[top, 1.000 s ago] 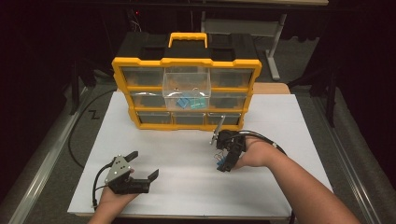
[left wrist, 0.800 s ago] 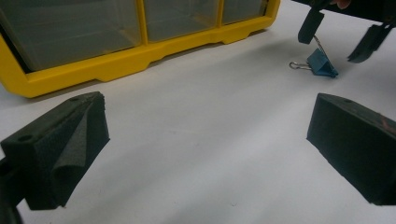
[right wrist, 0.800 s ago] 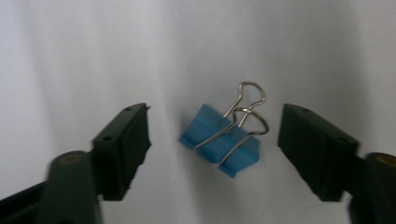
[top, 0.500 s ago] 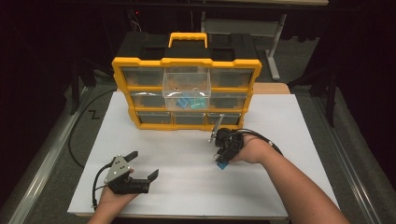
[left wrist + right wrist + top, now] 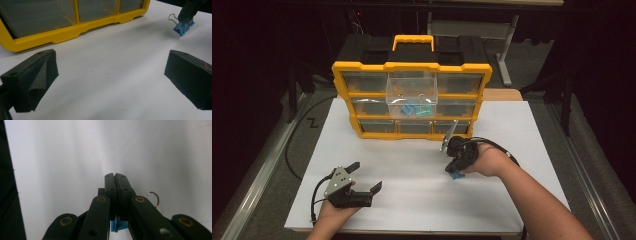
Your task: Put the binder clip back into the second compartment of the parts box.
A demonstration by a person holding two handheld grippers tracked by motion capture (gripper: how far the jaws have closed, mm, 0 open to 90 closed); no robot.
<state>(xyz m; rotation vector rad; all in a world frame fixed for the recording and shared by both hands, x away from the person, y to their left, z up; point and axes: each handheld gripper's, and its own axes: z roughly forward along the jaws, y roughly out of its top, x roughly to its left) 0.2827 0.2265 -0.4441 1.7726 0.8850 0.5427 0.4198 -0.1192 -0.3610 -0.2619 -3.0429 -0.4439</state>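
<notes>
My right gripper [image 5: 455, 169] points down at the white board right of centre, and its jaws have just been closing. It is shut on a blue binder clip [image 5: 457, 175]. In the right gripper view the jaws [image 5: 115, 180] are pressed together, with the blue clip [image 5: 117, 225] below them and its wire loop [image 5: 153, 197] sticking out. The left gripper view shows the clip [image 5: 183, 27] hanging from those jaws at the top right. My left gripper [image 5: 367, 175] rests open at the front left, with nothing between its jaws [image 5: 110, 75].
A yellow drawer organizer [image 5: 412, 127] stands at the back of the white board [image 5: 412, 205]. Its clear middle drawer [image 5: 411, 95] is pulled out and holds blue clips [image 5: 414, 108]. A black cable [image 5: 292, 150] loops off the board's left edge.
The right gripper's jaws have drawn together on the blue clip, and that hand has hardly shifted. The left gripper has stayed where it was.
</notes>
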